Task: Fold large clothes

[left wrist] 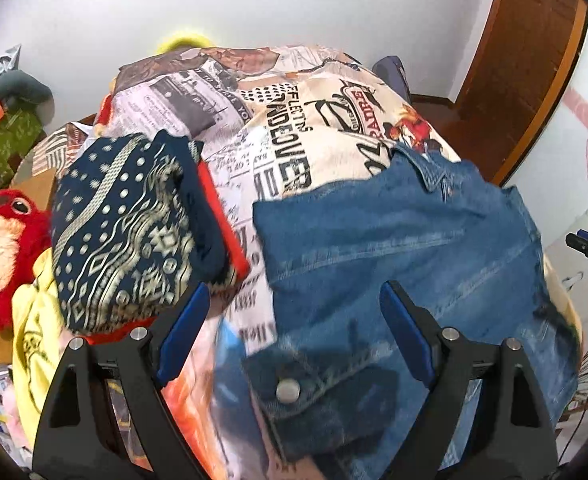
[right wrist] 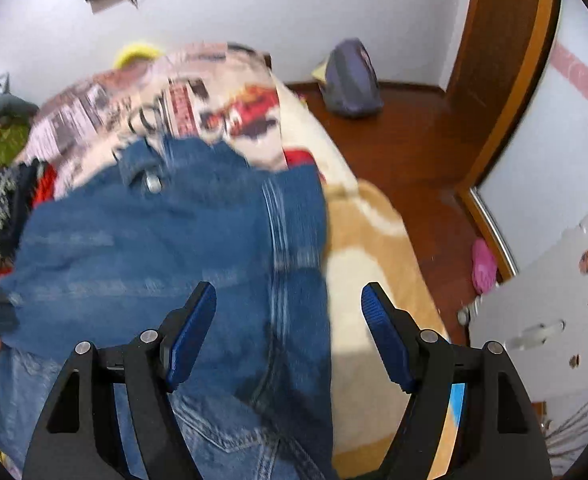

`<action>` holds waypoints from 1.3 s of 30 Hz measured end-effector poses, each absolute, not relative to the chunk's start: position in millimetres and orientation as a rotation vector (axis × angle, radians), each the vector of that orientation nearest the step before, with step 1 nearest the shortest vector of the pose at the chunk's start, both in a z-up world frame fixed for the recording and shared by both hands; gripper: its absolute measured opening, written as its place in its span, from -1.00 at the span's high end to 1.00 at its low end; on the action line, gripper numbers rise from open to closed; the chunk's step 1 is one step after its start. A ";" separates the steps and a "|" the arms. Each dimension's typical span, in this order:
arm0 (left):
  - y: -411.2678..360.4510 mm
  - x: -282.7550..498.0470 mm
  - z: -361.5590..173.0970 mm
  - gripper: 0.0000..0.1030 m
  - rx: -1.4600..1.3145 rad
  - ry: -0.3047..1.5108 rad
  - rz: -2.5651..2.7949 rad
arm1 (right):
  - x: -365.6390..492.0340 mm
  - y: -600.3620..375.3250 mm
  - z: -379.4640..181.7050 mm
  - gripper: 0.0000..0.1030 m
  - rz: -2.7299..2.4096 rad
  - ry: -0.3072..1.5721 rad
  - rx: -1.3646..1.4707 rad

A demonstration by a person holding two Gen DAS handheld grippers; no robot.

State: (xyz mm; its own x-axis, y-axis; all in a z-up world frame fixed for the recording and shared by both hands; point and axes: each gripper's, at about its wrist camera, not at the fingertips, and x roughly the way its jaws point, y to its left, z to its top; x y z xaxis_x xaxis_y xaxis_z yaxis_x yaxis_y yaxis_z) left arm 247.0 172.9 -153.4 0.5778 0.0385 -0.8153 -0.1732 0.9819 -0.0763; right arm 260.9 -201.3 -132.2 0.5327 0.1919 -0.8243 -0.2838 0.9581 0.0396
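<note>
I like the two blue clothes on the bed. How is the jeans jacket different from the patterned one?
The plain blue denim jacket is one colour with a metal snap; the dark navy folded garment with cream patterns has dots and zigzags. The jacket lies spread wide; the patterned one is a small bundle. Both rest on the newspaper-print bedspread.

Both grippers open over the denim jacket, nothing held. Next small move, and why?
Probably lower the left gripper and shut it on the near edge of the denim jacket by its snap button. Both jaws stand open and empty, the right gripper straddles the jacket's edge, and the denim lies rumpled on the printed bedspread.
</note>
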 end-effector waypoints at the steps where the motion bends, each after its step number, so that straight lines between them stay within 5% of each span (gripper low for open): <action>1: 175.3 254.3 -154.8 -0.69 -0.160 0.952 0.122 | 264.4 -201.8 -129.3 -0.40 0.290 0.957 -0.095; 21: 213.3 350.6 -276.7 -0.68 -0.486 1.196 -0.005 | 363.0 -209.6 -220.2 -0.40 0.364 1.192 0.201; 24: 211.7 353.2 -280.6 -0.68 -0.477 1.187 0.000 | 366.7 -212.5 -224.2 -0.19 0.379 1.174 0.262; 25: 212.1 353.2 -280.0 -0.60 -0.479 1.180 0.000 | 366.2 -212.2 -223.2 0.07 0.393 1.166 0.276; 26: 212.2 352.3 -278.3 -0.29 -0.484 1.165 -0.005 | 365.9 -210.7 -222.4 0.33 0.420 1.172 0.292; 27: 211.6 351.3 -275.4 -0.16 -0.474 1.155 0.002 | 365.9 -209.7 -221.8 0.40 0.430 1.177 0.301; 29: 210.2 348.1 -267.0 0.47 -0.407 1.133 0.062 | 359.8 -204.2 -212.9 0.58 0.430 1.152 0.267; 31: 209.6 344.9 -257.9 0.90 -0.369 1.106 0.077 | 350.5 -198.5 -199.9 0.65 0.429 1.112 0.201; 39: 198.6 315.3 -165.5 0.94 -0.274 0.895 0.124 | 315.2 -189.2 -128.0 0.77 0.502 0.954 0.137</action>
State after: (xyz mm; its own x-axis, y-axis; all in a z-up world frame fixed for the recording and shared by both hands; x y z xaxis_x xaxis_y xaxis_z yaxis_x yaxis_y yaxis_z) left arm 315.3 198.6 -165.5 0.6212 -0.0074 -0.7836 -0.2206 0.9579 -0.1839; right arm 315.2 -189.2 -128.0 0.4740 0.4681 -0.7458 -0.3496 0.8774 0.3285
